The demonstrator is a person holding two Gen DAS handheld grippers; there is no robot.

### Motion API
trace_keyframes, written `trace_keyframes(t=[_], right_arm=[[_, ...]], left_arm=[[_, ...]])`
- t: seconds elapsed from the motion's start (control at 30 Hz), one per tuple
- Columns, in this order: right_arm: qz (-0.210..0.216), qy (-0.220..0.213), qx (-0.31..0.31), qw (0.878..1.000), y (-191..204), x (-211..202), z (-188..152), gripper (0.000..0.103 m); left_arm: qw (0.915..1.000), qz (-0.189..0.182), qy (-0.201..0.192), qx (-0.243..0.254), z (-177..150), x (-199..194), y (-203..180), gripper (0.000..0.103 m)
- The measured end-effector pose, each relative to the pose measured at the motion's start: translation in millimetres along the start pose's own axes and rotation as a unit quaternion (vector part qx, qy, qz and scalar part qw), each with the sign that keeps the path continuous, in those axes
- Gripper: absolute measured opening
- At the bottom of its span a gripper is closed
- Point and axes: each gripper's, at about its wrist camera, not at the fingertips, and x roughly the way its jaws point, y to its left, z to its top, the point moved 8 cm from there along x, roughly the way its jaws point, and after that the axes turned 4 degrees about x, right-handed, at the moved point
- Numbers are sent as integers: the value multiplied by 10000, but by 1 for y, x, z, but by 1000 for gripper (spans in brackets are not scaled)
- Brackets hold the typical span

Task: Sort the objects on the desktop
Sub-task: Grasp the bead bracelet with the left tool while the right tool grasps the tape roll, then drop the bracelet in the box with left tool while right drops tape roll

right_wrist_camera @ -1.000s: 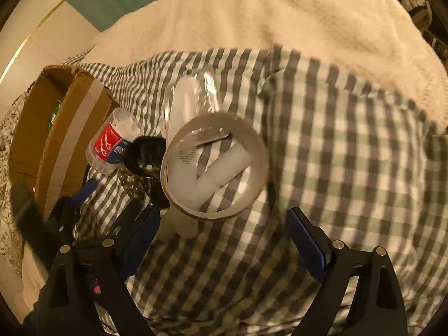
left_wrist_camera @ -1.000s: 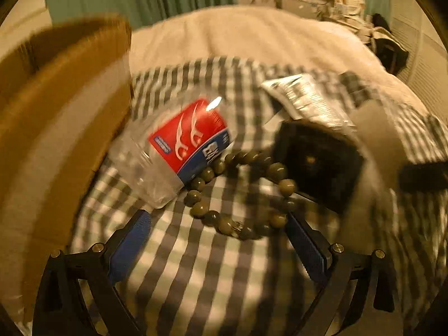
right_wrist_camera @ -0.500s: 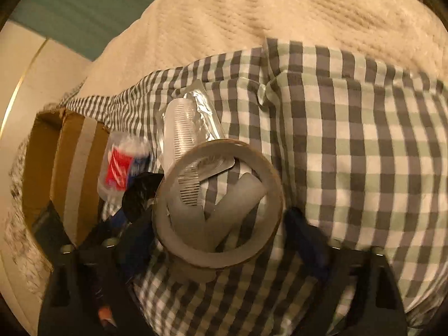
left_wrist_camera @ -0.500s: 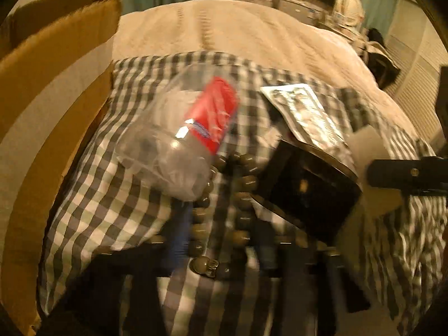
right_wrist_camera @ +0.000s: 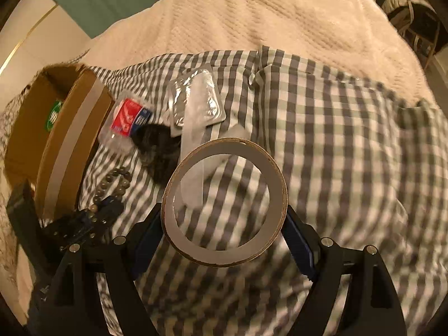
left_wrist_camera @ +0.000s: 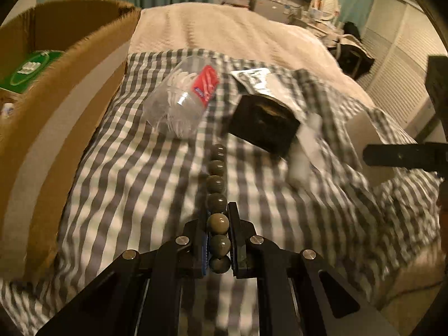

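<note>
Left claw (left_wrist_camera: 219, 235) clamped on bead bracelet (left_wrist_camera: 217, 184); right claw (right_wrist_camera: 224, 224) grips tape roll (right_wrist_camera: 224, 201) across its width. Cardboard box (left_wrist_camera: 56, 117) holds a green item; bottle (left_wrist_camera: 182, 103), black box (left_wrist_camera: 263, 123), packet (right_wrist_camera: 196, 103) remain on the bed.

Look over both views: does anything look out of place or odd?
The clear plastic bottle lies tipped on its side on the checked cloth beside the cardboard box. A dark box sits askew on a foil packet.

Left gripper (left_wrist_camera: 219, 240) clamped tight — right gripper (right_wrist_camera: 224, 233) spread wide, gripping.
</note>
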Motion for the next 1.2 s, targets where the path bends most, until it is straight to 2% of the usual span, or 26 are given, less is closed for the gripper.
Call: trace_keyframes(t=[0.2, 0.33, 0.43, 0.6, 0.7, 0.83, 0.93, 1.03, 1.13, 1.2], right_arm=[[-137, -49, -352, 9993, 31, -27, -29, 80], [128, -283, -284, 9991, 64, -61, -45, 80], [329, -382, -381, 9980, 95, -77, -51, 80], [269, -445, -793, 9955, 152, -89, -43, 80], [480, -592, -1043, 9916, 201, -99, -24, 80], [809, -687, -1273, 9862, 271, -99, 1, 80], [1007, -650, -1409, 9827, 308, -81, 22, 80], [1182, -519, -1323, 9828, 323, -54, 39, 80], [1219, -455, -1175, 9845, 326, -23, 55, 81], [1254, -540, -1096, 9846, 328, -7, 64, 81]], left_arm=[[9997, -213, -136, 14, -5, -52, 0, 11], [9990, -199, -389, 70, 8, -86, 1, 11], [9974, -214, -682, 19, 16, -123, 15, 11], [9935, -257, -1043, -385, 46, -187, 61, 11], [9908, 51, -1300, -378, 63, -220, 93, 11], [9893, 435, -1331, -408, 70, -229, 128, 11], [9888, 851, -1186, -328, 70, -217, 153, 11], [9881, 1015, -1094, -383, 66, -205, 180, 11], [9872, 979, -1070, -668, 63, -186, 200, 11], [9871, 937, -1104, -686, 62, -177, 202, 11]])
